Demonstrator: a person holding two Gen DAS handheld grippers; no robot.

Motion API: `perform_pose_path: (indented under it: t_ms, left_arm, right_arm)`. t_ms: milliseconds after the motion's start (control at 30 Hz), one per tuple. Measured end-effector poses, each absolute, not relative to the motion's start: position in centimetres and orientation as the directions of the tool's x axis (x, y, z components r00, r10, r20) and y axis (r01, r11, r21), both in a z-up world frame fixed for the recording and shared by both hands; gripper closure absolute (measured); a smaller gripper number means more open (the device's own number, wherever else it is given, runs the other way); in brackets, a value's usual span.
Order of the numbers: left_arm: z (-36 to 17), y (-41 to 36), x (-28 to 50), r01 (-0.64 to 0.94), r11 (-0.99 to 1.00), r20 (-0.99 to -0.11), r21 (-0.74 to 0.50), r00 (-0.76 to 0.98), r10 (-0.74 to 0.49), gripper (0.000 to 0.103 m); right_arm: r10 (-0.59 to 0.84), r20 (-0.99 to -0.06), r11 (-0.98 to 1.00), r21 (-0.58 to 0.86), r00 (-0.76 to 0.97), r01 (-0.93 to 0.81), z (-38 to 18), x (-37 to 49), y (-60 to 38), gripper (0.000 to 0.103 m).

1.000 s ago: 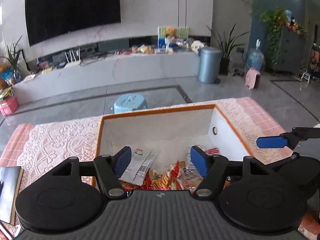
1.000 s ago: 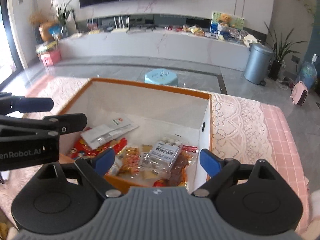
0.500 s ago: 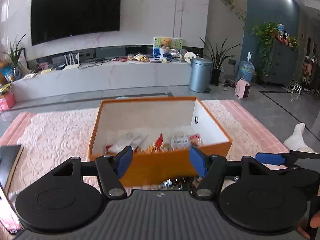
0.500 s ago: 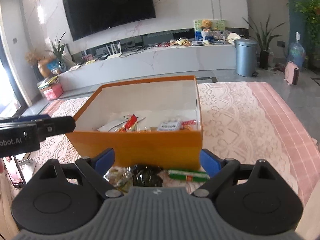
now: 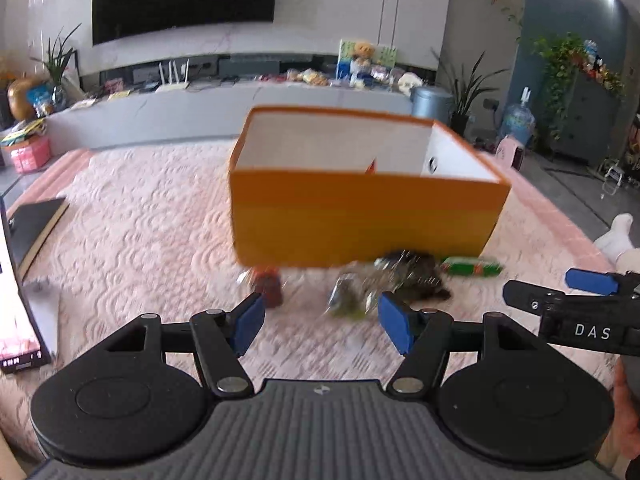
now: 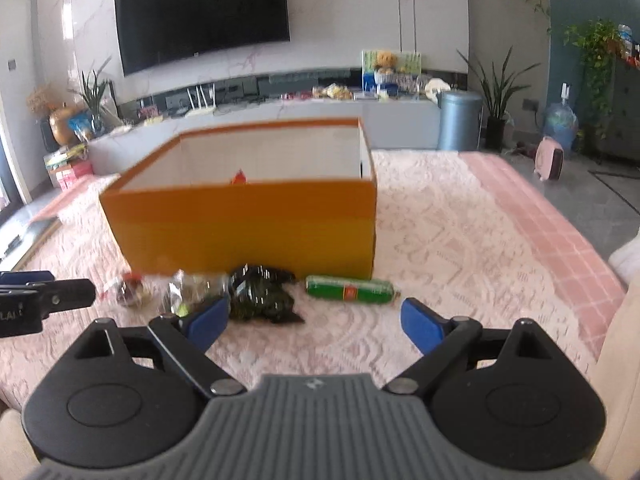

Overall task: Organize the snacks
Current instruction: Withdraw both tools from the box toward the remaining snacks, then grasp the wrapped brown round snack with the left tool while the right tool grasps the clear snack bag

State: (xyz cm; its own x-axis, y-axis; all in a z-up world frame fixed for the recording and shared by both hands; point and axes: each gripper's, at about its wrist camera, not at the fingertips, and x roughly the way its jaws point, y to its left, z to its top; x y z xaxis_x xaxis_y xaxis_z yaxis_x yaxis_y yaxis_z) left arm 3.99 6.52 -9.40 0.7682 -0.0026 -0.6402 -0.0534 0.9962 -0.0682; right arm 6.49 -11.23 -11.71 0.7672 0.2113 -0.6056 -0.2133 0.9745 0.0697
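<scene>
Both the left hand-held gripper (image 5: 320,318) and right hand-held gripper (image 6: 314,318) stood open and empty, low in frame, before loose snack packets (image 6: 260,294) fronting the orange box (image 6: 248,228).

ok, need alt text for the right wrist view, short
Open right gripper with blue pads, holding nothing, faces an open orange cardboard box on a pink lace tablecloth. Loose snacks lie before the box: a green sausage stick, a dark crinkled packet, a clear wrapper. The left gripper's tip shows at the left edge.
</scene>
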Motion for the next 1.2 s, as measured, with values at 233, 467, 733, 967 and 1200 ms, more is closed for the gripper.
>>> perform_pose_path:
  t_ms: [233, 467, 733, 967, 1200]
  left_arm:
    - [-10.9, 7.7, 4.0, -0.117, 0.991, -0.656, -0.061, 0.753, 0.048, 0.026]
    - [-12.5, 8.8, 5.7, -0.158, 0.985, -0.677, -0.070, 0.733, 0.069, 0.030]
    - [-14.1, 9.3, 8.3, -0.170, 0.980, -0.686, -0.100, 0.726, 0.056, 0.030]
    - [-14.4, 9.5, 10.0, -0.193, 0.976, -0.694, -0.096, 0.716, 0.073, 0.032]
    - [-15.2, 9.8, 11.0, -0.201, 0.972, -0.715, -0.119, 0.697, 0.057, 0.036]
  right_arm:
    - [0.172, -0.639, 0.975, 0.001, 0.750, -0.222, -13.8, 6.5, -10.3, 0.012]
    - [0.186, -0.648, 0.975, 0.029, 0.739, -0.220, -14.5, 7.4, -9.9, 0.012]
    - [0.218, -0.644, 0.966, 0.034, 0.733, -0.257, -15.1, 8.4, -8.4, 0.013]
    - [0.232, -0.648, 0.962, 0.041, 0.726, -0.270, -15.6, 9.1, -7.6, 0.013]
    - [0.267, -0.636, 0.951, 0.051, 0.724, -0.306, -15.6, 9.9, -6.6, 0.013]
